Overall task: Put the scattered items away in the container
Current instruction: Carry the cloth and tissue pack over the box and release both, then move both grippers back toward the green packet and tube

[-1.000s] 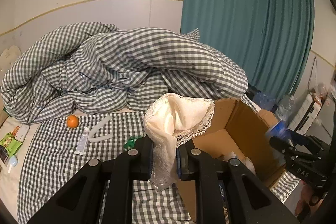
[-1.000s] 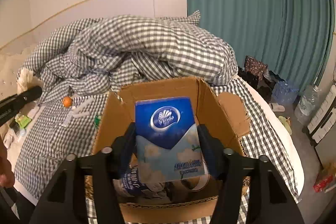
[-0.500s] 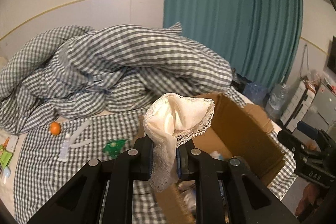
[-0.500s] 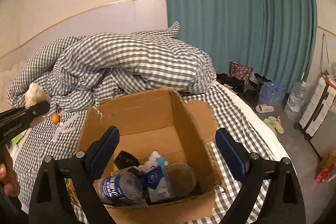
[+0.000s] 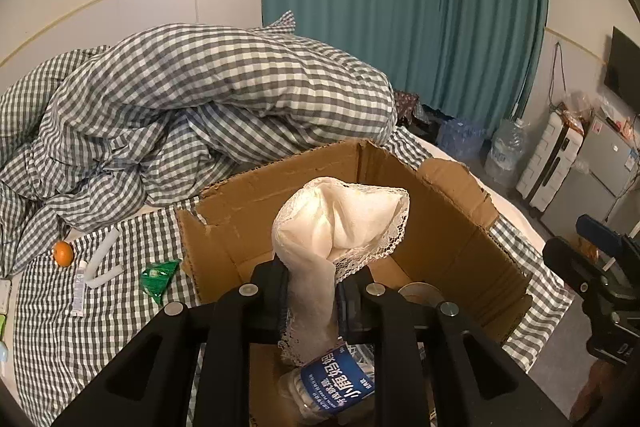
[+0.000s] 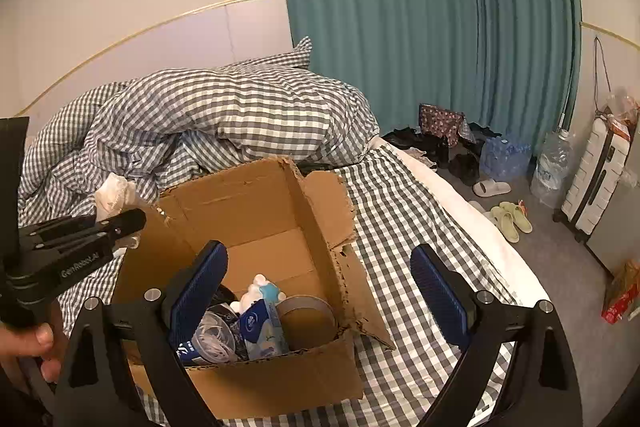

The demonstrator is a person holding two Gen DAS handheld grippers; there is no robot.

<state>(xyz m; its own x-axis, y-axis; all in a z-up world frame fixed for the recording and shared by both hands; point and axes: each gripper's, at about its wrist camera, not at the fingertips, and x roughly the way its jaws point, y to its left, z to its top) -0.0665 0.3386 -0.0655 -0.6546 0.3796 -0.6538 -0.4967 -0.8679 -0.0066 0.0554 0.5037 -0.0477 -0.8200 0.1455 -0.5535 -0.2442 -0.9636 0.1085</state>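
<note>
My left gripper (image 5: 310, 301) is shut on a cream lace-trimmed cloth (image 5: 344, 223) and holds it over the near edge of the open cardboard box (image 5: 288, 183). A water bottle (image 5: 332, 387) lies in the box below it. My right gripper (image 6: 320, 287) is open and empty above the box (image 6: 256, 195), which holds a blue tissue pack (image 6: 262, 327), a bottle (image 6: 208, 341) and a tape roll (image 6: 306, 319). The left gripper with the cloth (image 6: 116, 193) shows at the box's left side. On the bed lie an orange (image 5: 63, 253), a tube (image 5: 80, 291), a white U-shaped piece (image 5: 100, 263) and a green packet (image 5: 158, 275).
A bunched checked duvet (image 5: 192, 107) lies behind the box on the checked sheet (image 6: 400, 219). A teal curtain (image 6: 420, 19) hangs behind. Slippers (image 6: 508, 219), shoes, water bottles and a white suitcase (image 6: 596, 171) stand on the floor at the right of the bed.
My right gripper opened and dropped the blue tissue pack into the box, then drew back to the right. My left gripper carried the cloth rightward over the box.
</note>
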